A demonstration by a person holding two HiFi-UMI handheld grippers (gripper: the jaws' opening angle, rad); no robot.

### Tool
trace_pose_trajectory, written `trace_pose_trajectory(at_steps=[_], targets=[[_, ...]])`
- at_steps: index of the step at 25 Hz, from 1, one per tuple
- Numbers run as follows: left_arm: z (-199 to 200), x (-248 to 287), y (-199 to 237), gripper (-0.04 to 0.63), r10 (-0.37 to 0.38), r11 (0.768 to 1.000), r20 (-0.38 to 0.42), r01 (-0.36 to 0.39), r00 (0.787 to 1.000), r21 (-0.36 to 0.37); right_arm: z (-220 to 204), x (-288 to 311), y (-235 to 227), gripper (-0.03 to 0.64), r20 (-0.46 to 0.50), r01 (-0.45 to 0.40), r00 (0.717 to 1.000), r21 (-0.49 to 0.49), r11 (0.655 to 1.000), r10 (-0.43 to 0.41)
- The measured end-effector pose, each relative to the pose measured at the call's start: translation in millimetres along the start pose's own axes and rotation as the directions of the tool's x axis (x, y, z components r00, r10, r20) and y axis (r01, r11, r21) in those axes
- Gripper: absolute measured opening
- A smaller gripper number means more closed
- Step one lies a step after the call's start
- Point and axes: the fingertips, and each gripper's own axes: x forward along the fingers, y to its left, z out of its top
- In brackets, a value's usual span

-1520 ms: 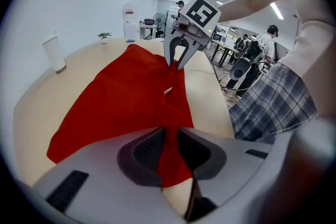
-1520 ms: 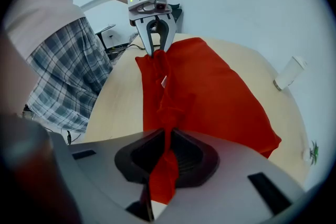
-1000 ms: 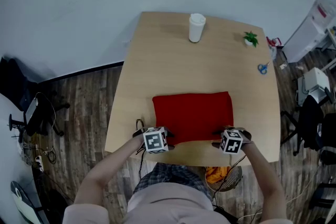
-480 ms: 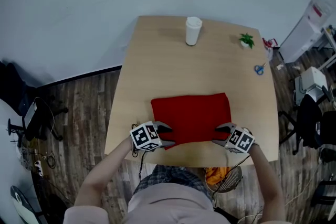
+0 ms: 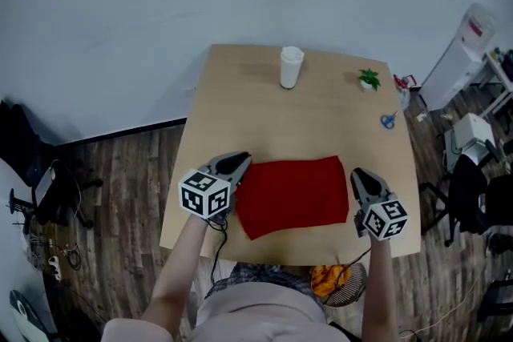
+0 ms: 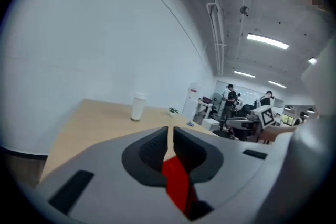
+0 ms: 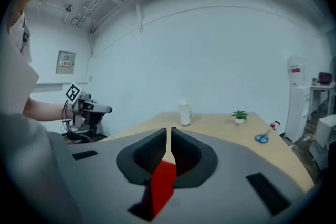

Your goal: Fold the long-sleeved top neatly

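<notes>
1. One light wooden surface [image 5: 240, 92] carries everything. Its near edge is partly hidden behind the person's arms and the two grippers.
2. One red top [image 5: 292, 196] stretches between the two grippers as a plain, roughly rectangular panel with a smooth face. No sleeves, collar or cuffs show. Its lower left corner sags to a point below the left gripper. Whether that lower part touches the surface cannot be told.
3. There are two grippers, one at each side of the top, each with a marker cube at its rear.
   - The jaws of the left gripper [image 5: 239, 162] have just been closing and now stand almost together, pinching the top's left edge. In the left gripper view, only a narrow red strip shows in the slit between them.
   - The jaws of the right gripper [image 5: 357, 175] have just been closing too and now pinch the right edge. The right gripper view shows the same thin red strip.
4. One white cup [image 5: 291, 66] stands upright well beyond both grippers, near the far edge of the surface.
5. One small green plant [image 5: 369, 78] sits far beyond the right gripper. Its pot is too small to make out.
6. One pair of blue-handled scissors [image 5: 388, 121] lies beyond the right gripper, near the right edge of the surface. The blades are hard to see.
</notes>
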Motion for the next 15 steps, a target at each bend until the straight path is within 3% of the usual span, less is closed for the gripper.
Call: trace_pose_trajectory(at_steps=[3,7,11,15], targets=[[23.5,-4.8,11.2,0.018,0.104,0.994,0.086,-0.106,0.991,0.01,29.5,-15.8,-15.7,0.008,0.124,0.129,0.983,0.05,0.99,-0.134],[35.9,-14.2,12.6,0.005,0.191,0.978,0.155,-0.201,0.969,0.054,50.6,-41.7,-29.4,0.008,0.229,0.274,0.928,0.107,0.956,-0.292],[38.6,-23.9,10.5,0.003,0.254,0.957,0.208,-0.277,0.944,0.085,57.8,-62.5,-35.7,0.008,0.27,0.367,0.884,0.102,0.925,-0.381],[37.0,-26.8,9.6,0.003,0.261,0.955,0.213,-0.284,0.942,0.083,60.3,-72.3,-31.5,0.008,0.266,0.429,0.868,0.025,0.903,-0.42]])
